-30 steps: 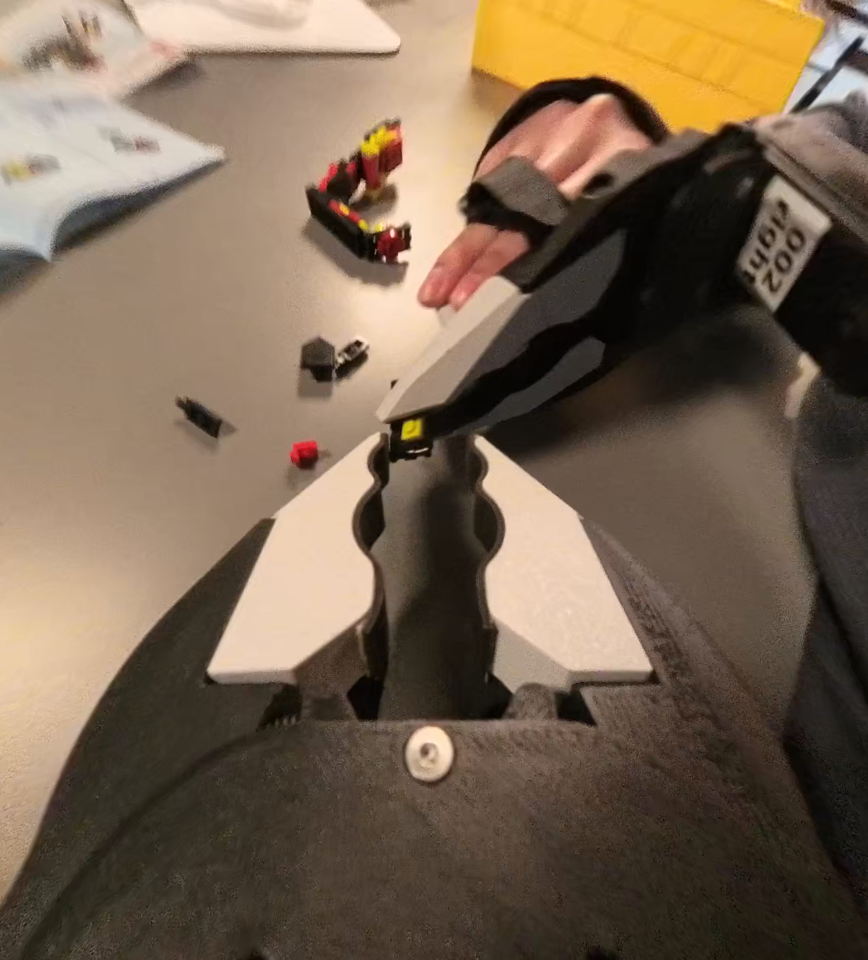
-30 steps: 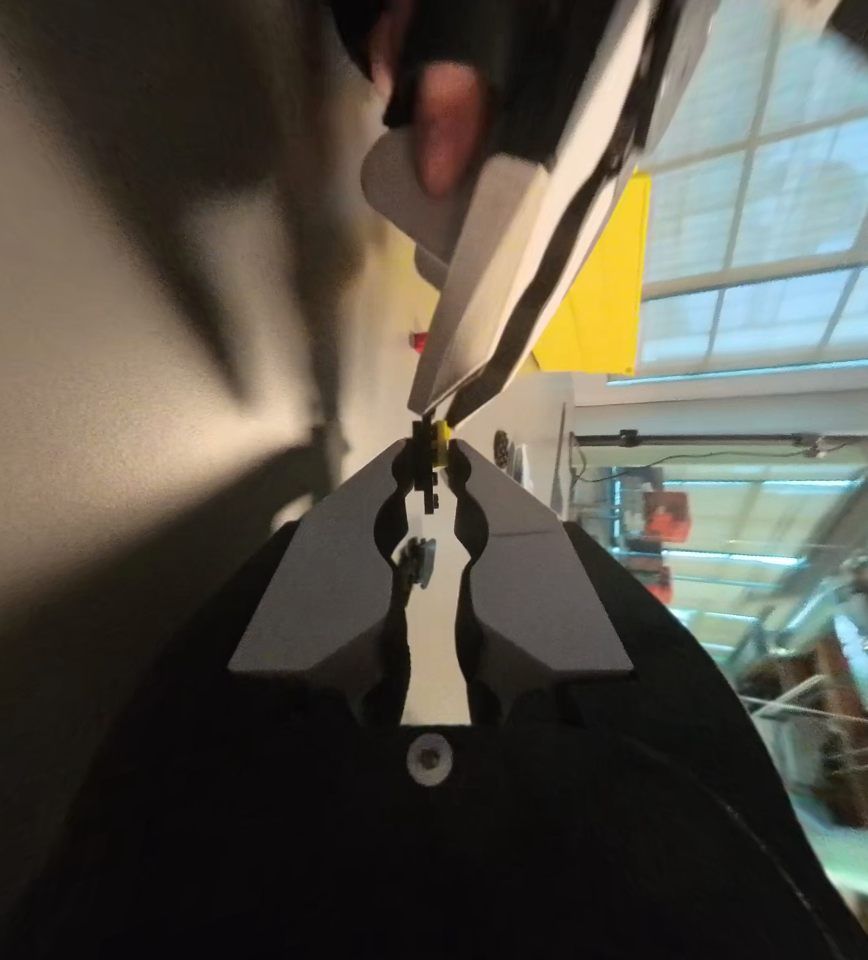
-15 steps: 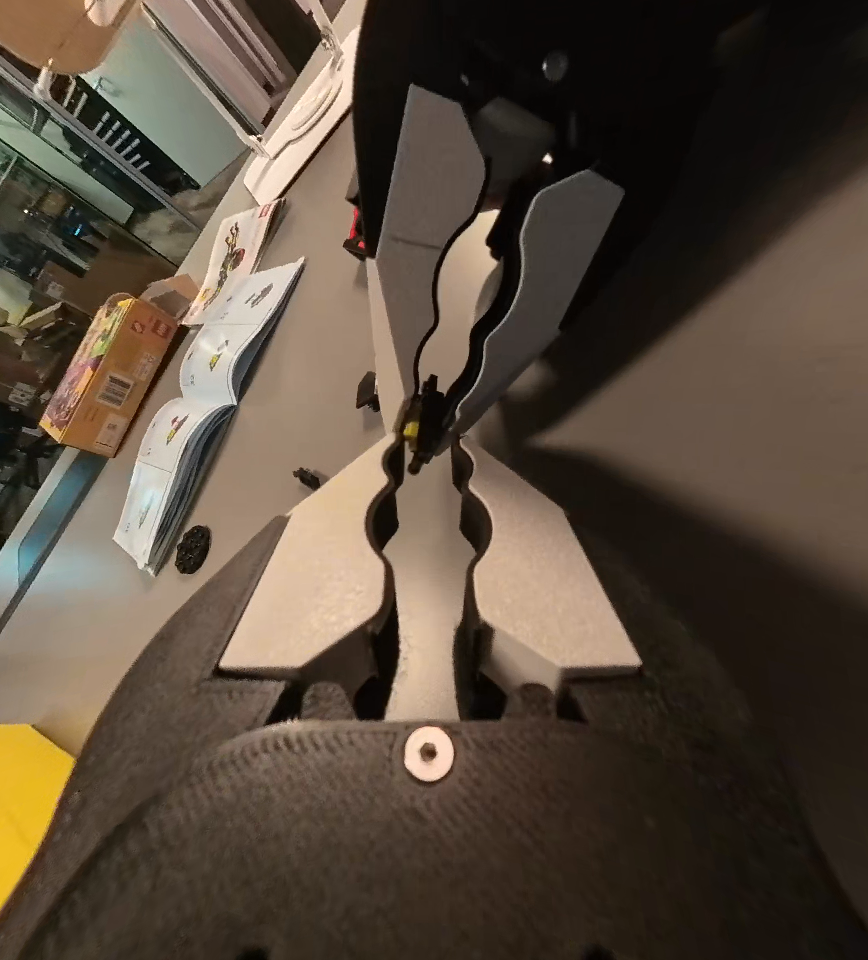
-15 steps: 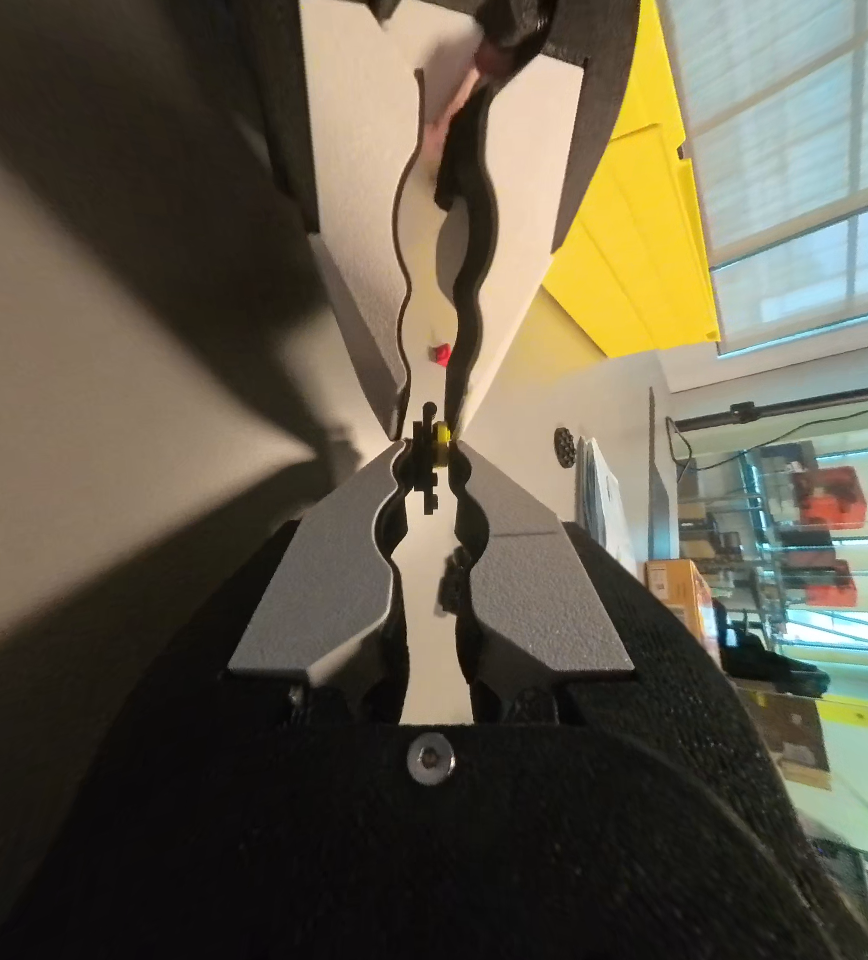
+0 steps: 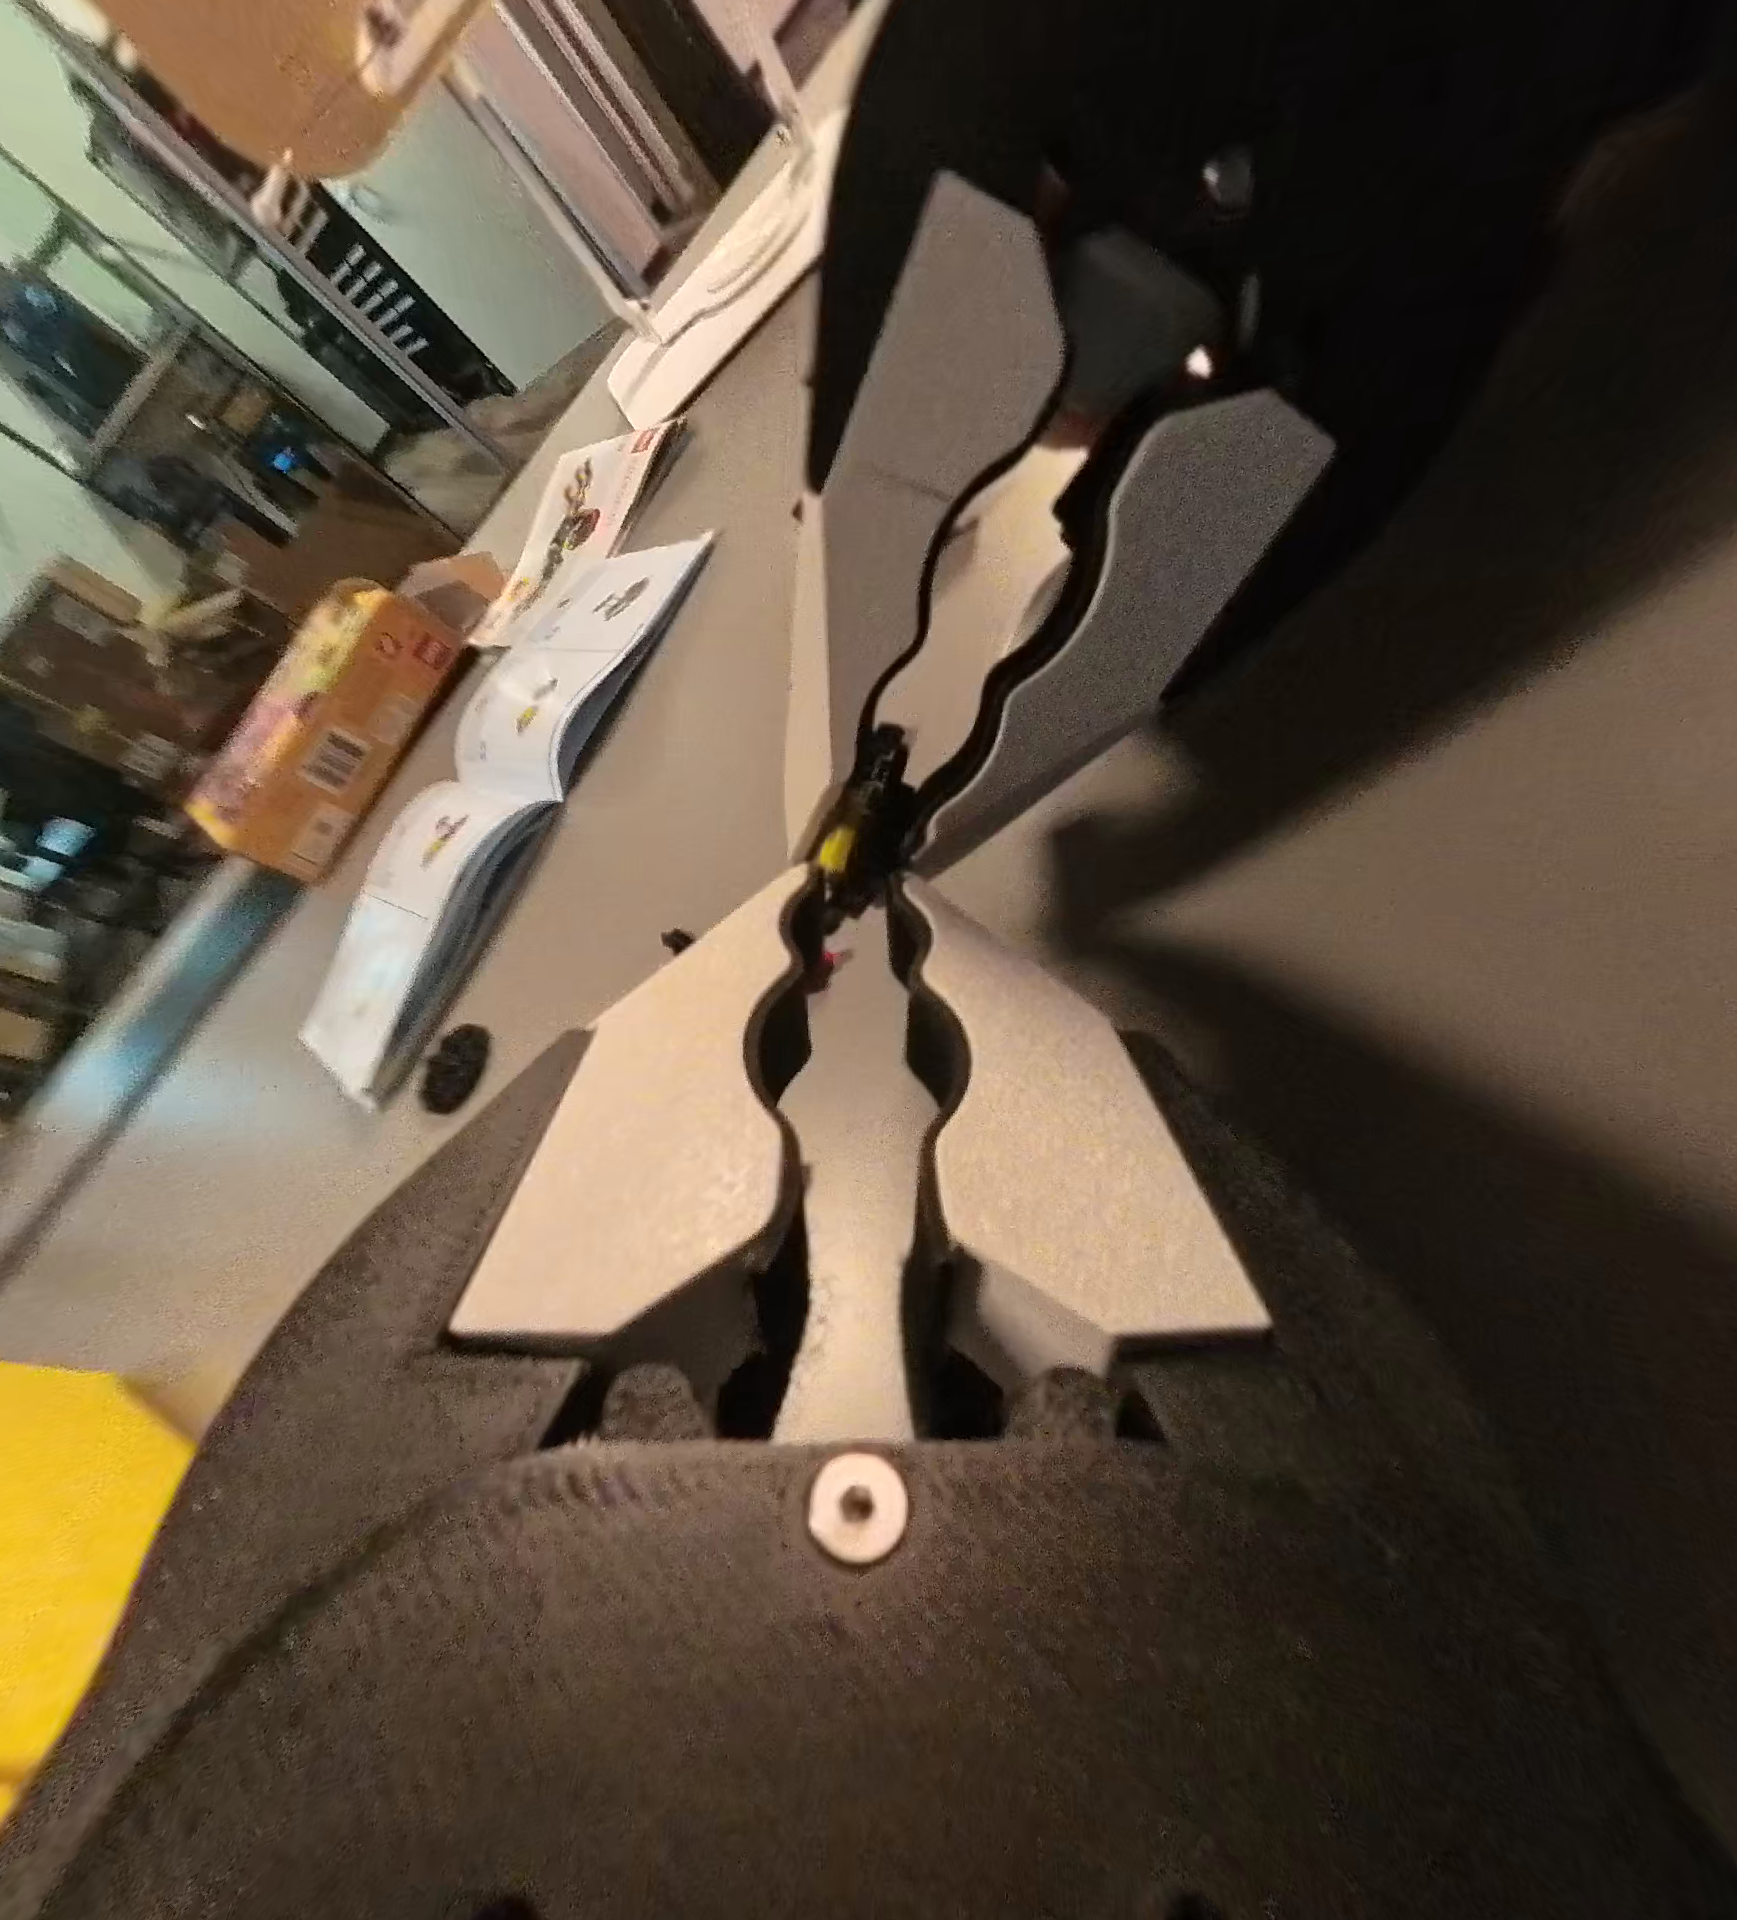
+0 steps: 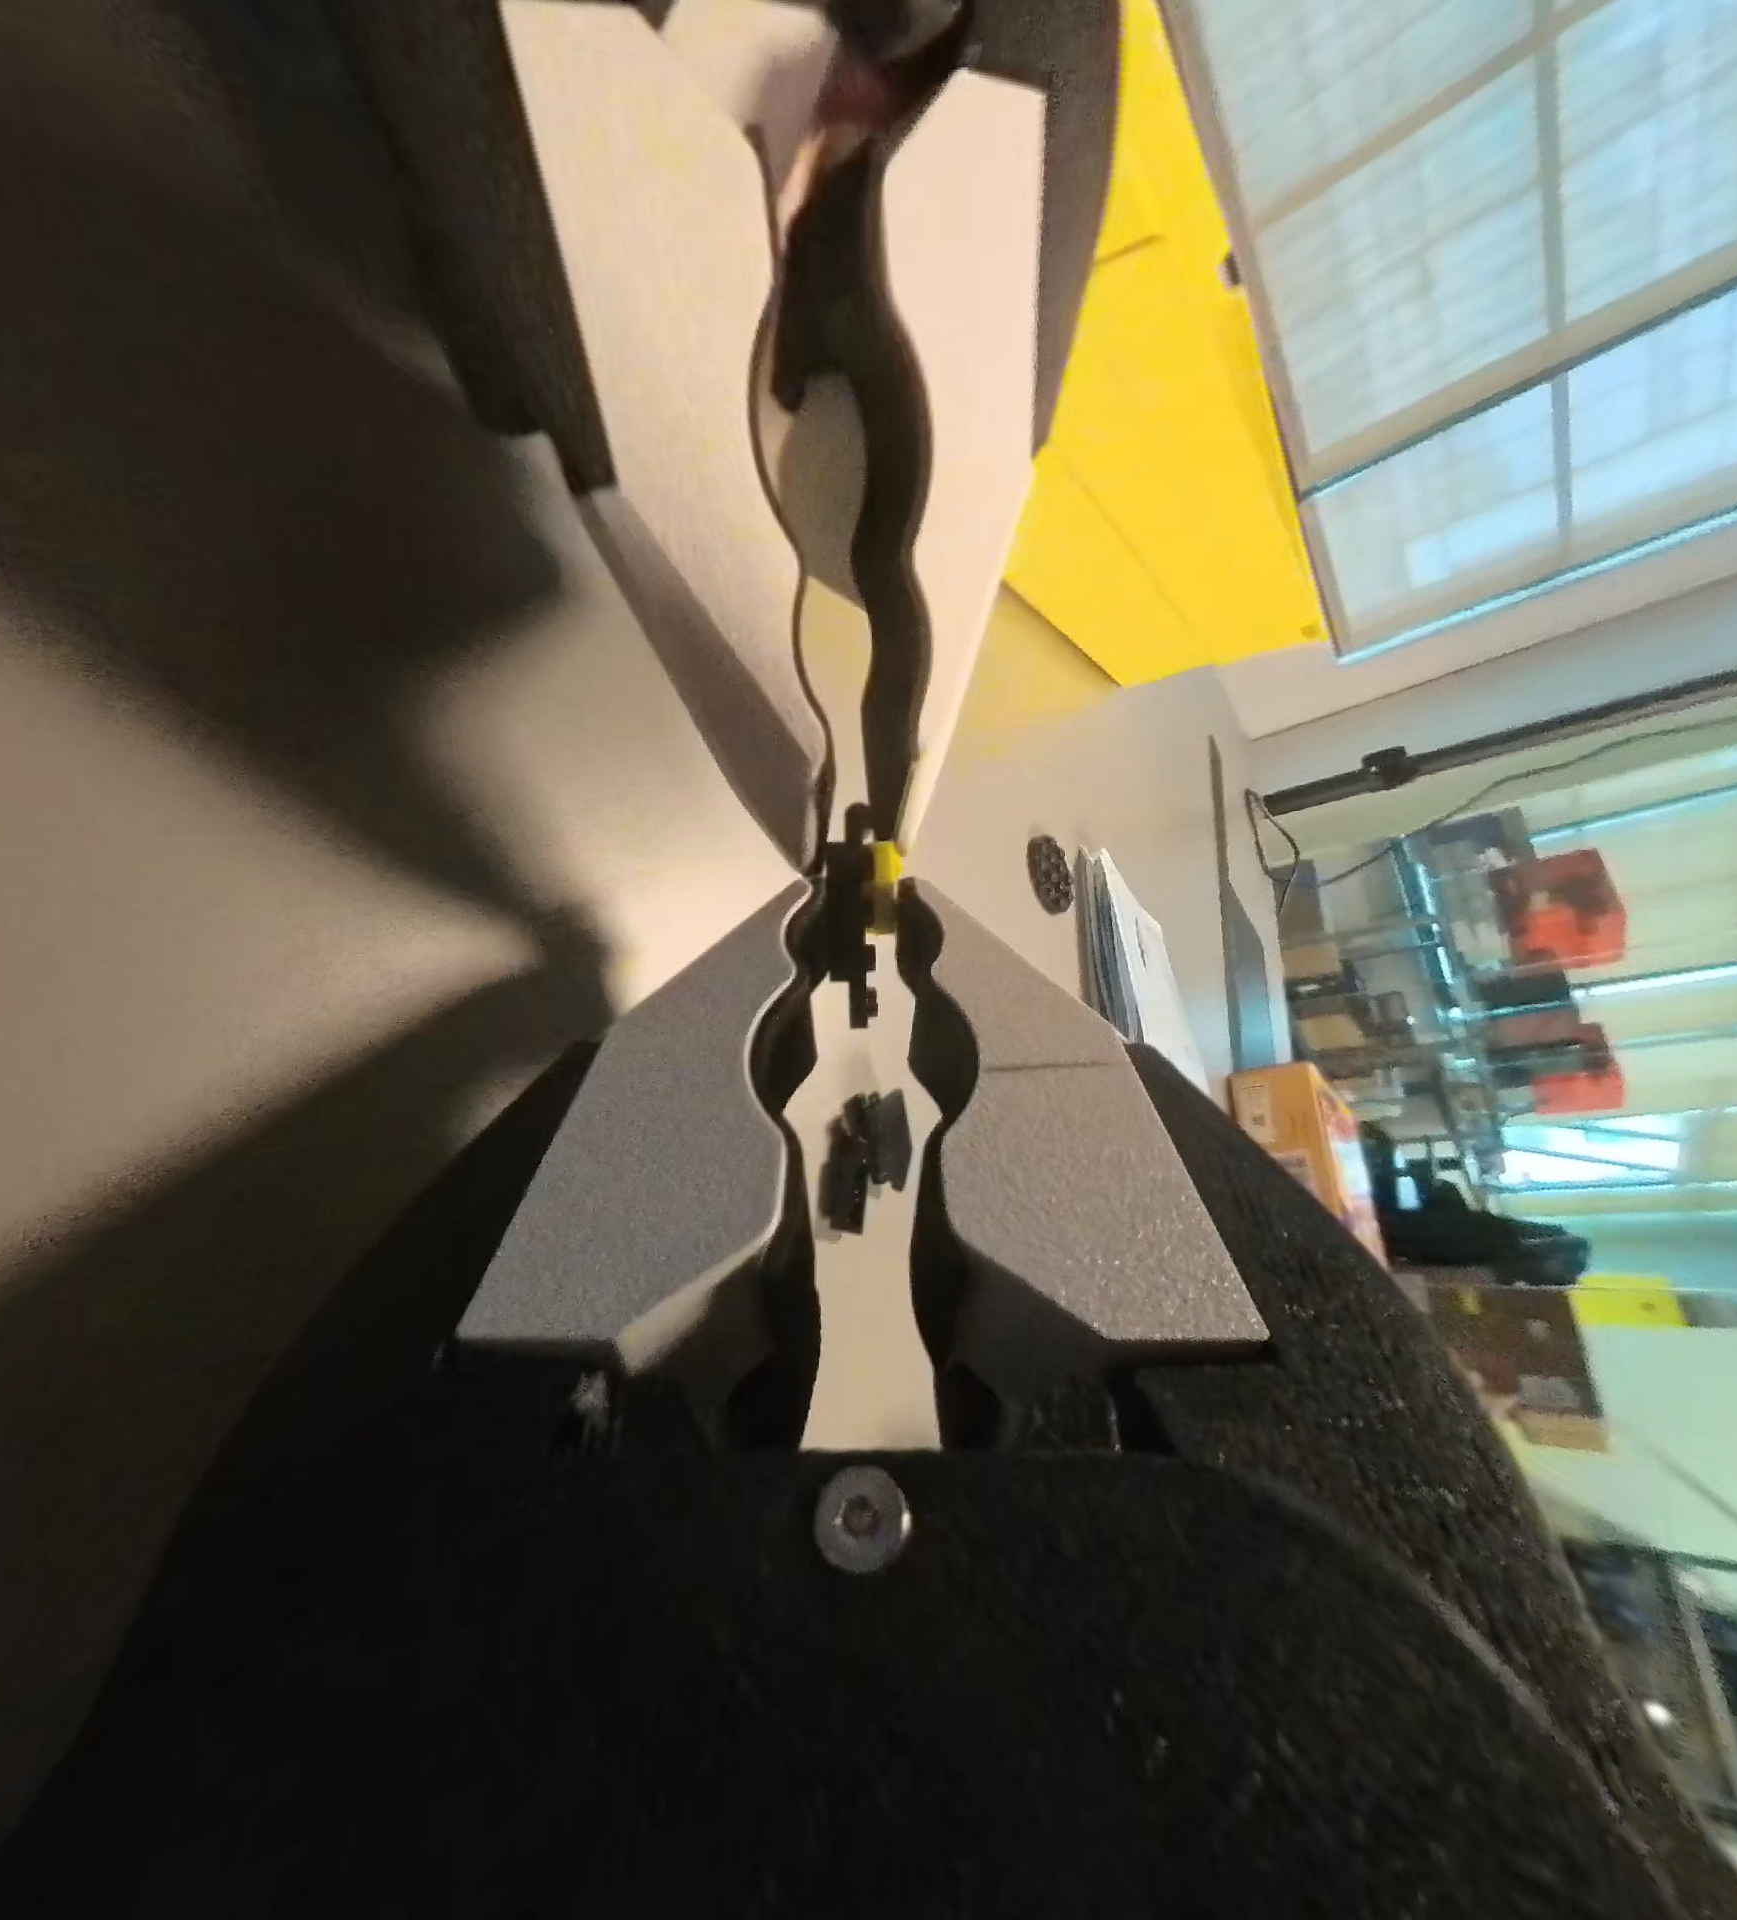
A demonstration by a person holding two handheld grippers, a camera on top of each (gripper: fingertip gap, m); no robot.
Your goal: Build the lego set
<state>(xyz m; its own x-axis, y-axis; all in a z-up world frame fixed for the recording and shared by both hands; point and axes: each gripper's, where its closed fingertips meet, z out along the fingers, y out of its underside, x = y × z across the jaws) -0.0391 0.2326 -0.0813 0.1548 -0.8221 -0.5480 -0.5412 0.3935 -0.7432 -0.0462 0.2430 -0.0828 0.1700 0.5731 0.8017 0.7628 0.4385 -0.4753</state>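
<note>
A small black and yellow lego assembly (image 5: 856,844) is held in the air between the two grippers, which meet tip to tip. My left gripper (image 5: 848,891) is closed on its near end. My right gripper (image 5: 885,821) comes in from above in the left wrist view and clamps the other end. In the right wrist view my right gripper (image 6: 859,899) is shut on the same assembly (image 6: 856,904), whose yellow part faces right. The left gripper (image 6: 866,816) reaches in from the top. How the pieces join inside the jaws is hidden.
On the grey table (image 5: 1466,1039) lie an open instruction booklet (image 5: 531,727), an orange box (image 5: 324,727), a black round part (image 5: 453,1060) and a small red piece (image 5: 828,961). Loose black pieces (image 6: 864,1143) lie under the right gripper. A yellow bin (image 6: 1155,416) stands nearby. Left and right tips are no more than a few centimetres apart.
Both grippers have rolled and swung from an angled meeting to face each other tip to tip. The left jaws have narrowed onto the piece. Little has moved in the last half second.
</note>
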